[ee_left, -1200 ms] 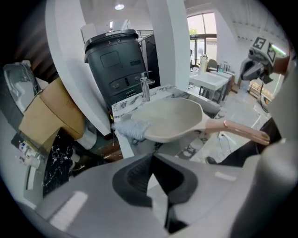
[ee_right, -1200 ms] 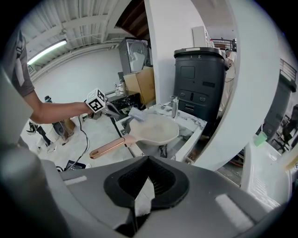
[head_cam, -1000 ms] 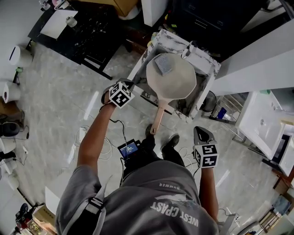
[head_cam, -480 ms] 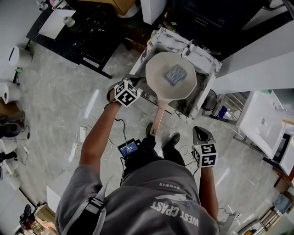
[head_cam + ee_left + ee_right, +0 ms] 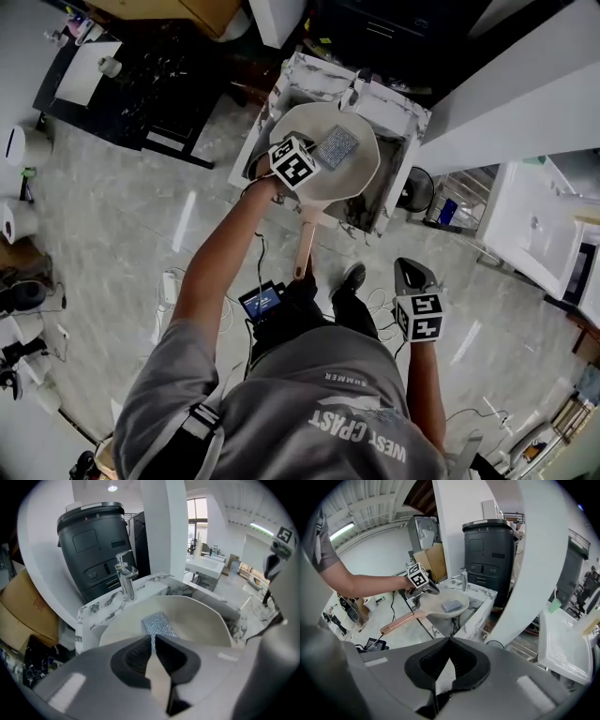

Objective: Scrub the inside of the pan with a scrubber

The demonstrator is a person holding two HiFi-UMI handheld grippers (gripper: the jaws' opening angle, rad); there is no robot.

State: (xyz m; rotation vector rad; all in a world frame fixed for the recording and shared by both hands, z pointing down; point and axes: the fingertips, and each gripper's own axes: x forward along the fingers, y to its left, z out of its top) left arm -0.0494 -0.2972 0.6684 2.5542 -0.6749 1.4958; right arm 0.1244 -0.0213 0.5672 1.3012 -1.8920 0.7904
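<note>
Left claw (image 5: pixel 153 638) jaws pressed together, nothing between them, tips over the pan (image 5: pixel 201 618) near its rim. Scrubber (image 5: pixel 158 622) lies flat inside the pan, its near end hidden behind the claw, so contact can't be told. Pan sits in marble sink (image 5: pixel 101 609) by faucet (image 5: pixel 124 576). Right claw (image 5: pixel 448 642) closed, empty, well apart.

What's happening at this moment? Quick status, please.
Left gripper shut, empty, over near rim of pan. Right gripper shut, empty, held aside. Scrubber lies loose inside pan, ungripped. Nothing between left jaws and scrubber.
</note>
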